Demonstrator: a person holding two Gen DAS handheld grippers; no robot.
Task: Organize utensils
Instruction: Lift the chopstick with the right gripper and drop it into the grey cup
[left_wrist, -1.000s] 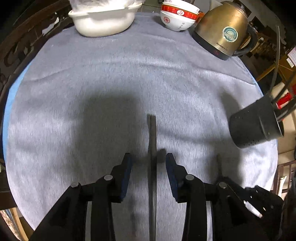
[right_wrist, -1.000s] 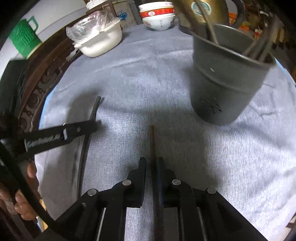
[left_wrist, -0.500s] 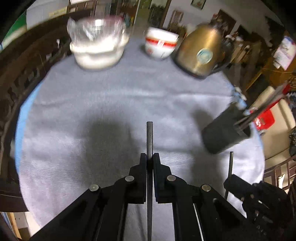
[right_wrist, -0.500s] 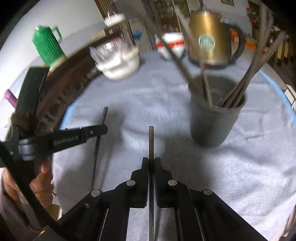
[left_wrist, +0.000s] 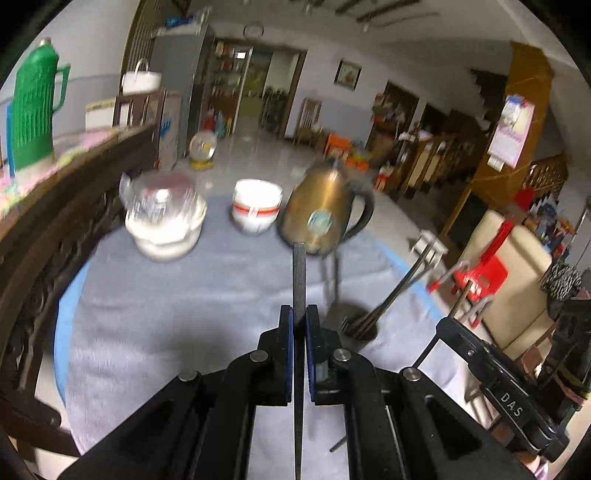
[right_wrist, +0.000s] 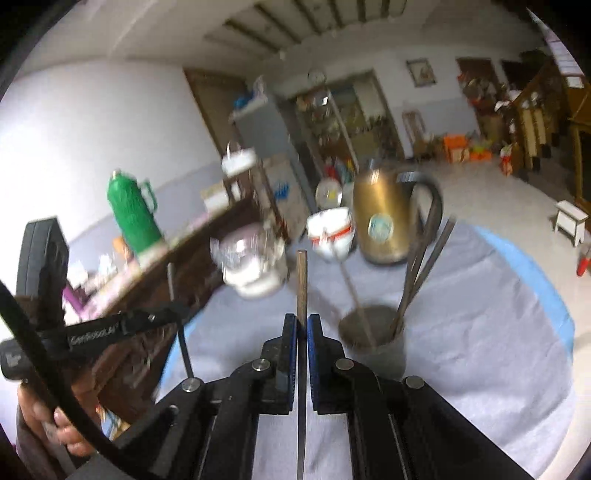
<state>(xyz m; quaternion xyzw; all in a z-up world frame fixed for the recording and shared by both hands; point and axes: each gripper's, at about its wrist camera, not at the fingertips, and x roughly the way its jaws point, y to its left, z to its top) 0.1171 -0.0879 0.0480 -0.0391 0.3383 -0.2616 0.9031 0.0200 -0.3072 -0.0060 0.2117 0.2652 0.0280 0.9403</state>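
Two grippers were in use, and I had each one clamped on a single chopstick. The left gripper (left_wrist: 299, 317) had its blue-padded jaws pressed together on a dark chopstick (left_wrist: 298, 273), which ran straight forward from between the pads and ended in front of the brass kettle (left_wrist: 321, 218). The right gripper (right_wrist: 301, 325) was closed the same way on a brown chopstick (right_wrist: 301, 284), whose tip rose above the pads toward the white pot (right_wrist: 255, 266) at the back of the table.

Both chopsticks were lifted clear of the grey tablecloth (right_wrist: 461, 332). The utensil holder (right_wrist: 373, 332) stood on the cloth just right of the right gripper, with several chopsticks leaning in it. In the left wrist view the holder (left_wrist: 354, 325) sat close beyond the fingers on the right, partly hidden by them. A red-banded bowl (left_wrist: 256, 214) stood between the pot and the kettle. Motion blur softened most of the background.
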